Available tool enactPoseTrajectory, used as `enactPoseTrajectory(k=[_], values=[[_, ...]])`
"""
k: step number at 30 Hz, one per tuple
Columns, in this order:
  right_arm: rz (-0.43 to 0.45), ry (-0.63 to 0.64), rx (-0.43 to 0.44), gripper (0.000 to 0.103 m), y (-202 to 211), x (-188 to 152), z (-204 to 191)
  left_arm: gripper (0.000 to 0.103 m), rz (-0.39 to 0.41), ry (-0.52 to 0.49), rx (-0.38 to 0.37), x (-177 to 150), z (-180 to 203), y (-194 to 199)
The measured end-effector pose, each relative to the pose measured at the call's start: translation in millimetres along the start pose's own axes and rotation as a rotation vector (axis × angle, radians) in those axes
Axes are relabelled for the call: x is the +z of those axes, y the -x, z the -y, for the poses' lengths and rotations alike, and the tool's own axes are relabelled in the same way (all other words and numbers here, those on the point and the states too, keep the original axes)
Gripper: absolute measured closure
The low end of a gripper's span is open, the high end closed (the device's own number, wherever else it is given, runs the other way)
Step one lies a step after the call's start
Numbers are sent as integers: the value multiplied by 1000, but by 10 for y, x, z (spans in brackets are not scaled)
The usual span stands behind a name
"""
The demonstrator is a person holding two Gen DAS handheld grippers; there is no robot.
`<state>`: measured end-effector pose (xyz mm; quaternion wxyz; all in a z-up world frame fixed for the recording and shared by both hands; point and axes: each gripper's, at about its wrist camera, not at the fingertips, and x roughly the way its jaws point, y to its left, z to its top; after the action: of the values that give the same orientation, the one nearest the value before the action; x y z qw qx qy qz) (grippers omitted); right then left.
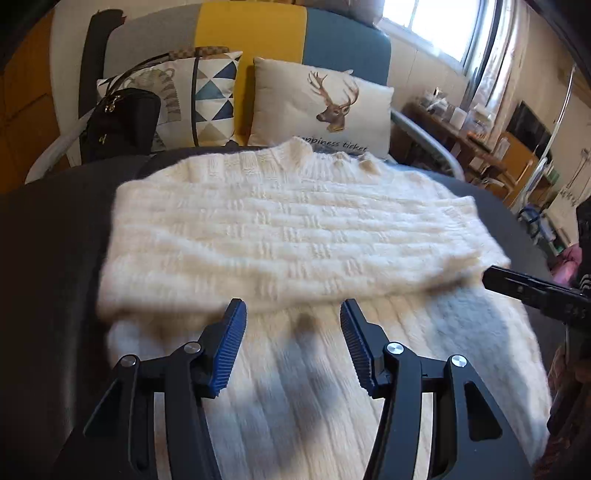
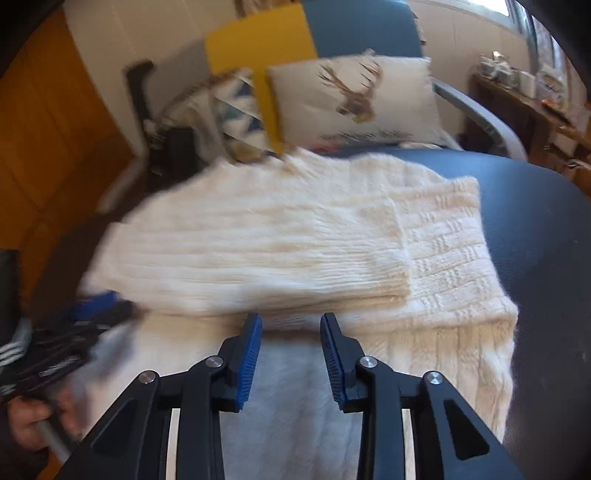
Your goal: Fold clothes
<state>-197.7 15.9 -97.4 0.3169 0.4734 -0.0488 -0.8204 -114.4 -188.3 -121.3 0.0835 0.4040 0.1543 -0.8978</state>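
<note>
Left gripper (image 1: 293, 314): jaws standing apart, gripping nothing, hovering over the sweater's near part. Right gripper (image 2: 291, 328): likewise parted and empty. Cream knit sweater (image 1: 288, 236): lying on the dark table (image 1: 51, 258), sleeves folded across the body. Beyond: deer pillow (image 1: 325, 107) leaning upright.

Count, both wrist views:
- sweater (image 1: 288, 236): 1, cream knit
- grippers: 2, left (image 1: 293, 314) and right (image 2: 291, 325); 2 blue pads each
- pillows: 2, deer (image 1: 325, 107) and triangle-print (image 1: 207, 99)
- black bag (image 1: 122, 122): 1
- window (image 1: 439, 26): 1
</note>
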Motion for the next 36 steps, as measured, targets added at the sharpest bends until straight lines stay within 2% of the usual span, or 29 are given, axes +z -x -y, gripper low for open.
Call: enactPoseTrajectory(k=[3,5,7,9,12,19,25,29,36], values=[[-25,-109,196,69,481,-234,235,47,6,58,-89,-285,-40,356],[-68,-191,245,68,738,-496,467,47,-4,86,-133,-507,-49,520],[-105,-254,227,68,955,-763,707,47,-9,105,-141,-687,-66,649],[-136,-301,174,68,1095,-1008,908,47,-21,142,-156,-860,-101,770],[-166,-378,137,68,1192,-1296,1138,47,-22,175,-129,-1073,-155,961],[-195,-439,172,68,1321,-1695,1228,47,-18,234,-66,-1420,-396,1291],[-189,-456,189,68,1372,-1889,1261,46,-44,311,-51,-1629,-645,1378],[-170,-419,196,68,1351,-1891,1219,46,-60,350,-96,-1735,-733,1423],[-171,-299,152,68,1287,-1814,1056,46,-103,397,-159,-1859,-853,1469]])
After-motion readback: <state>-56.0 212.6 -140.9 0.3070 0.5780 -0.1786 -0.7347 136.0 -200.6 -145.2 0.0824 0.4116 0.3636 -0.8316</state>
